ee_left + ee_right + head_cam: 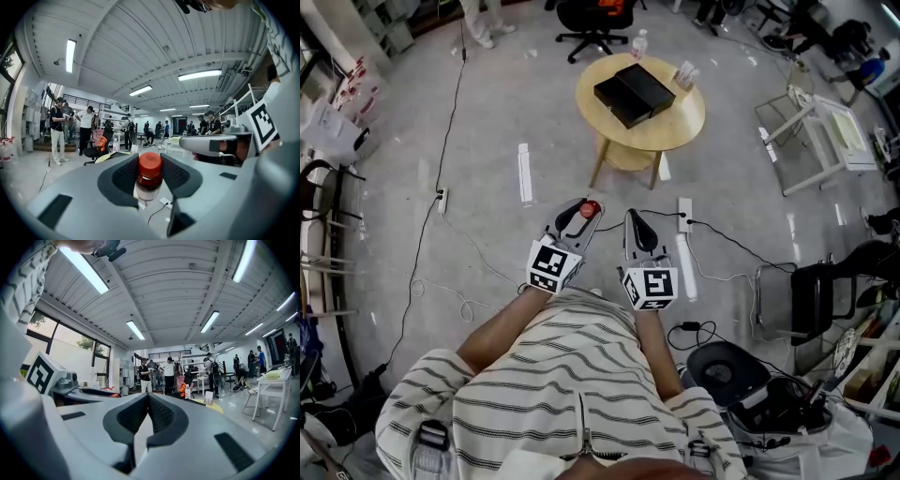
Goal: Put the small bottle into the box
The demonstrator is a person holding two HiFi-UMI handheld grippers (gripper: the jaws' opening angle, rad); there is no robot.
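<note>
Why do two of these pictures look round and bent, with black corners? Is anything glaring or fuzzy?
Left gripper view: a wide-angle lens bows the ceiling and leaves black corners; the small bottle stays fairly sharp. Right gripper view: the same bowing, and the strip light burns out to plain white. Head view: straighter lines, even light, no hard shadow by the round table.

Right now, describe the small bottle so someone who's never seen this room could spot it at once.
Short of the round wooden table, the person in the striped shirt holds two grippers out over the floor. The small bottle sits clamped between the jaws of the left gripper. Its red cap marks it out; the right gripper is shut on nothing.
</note>
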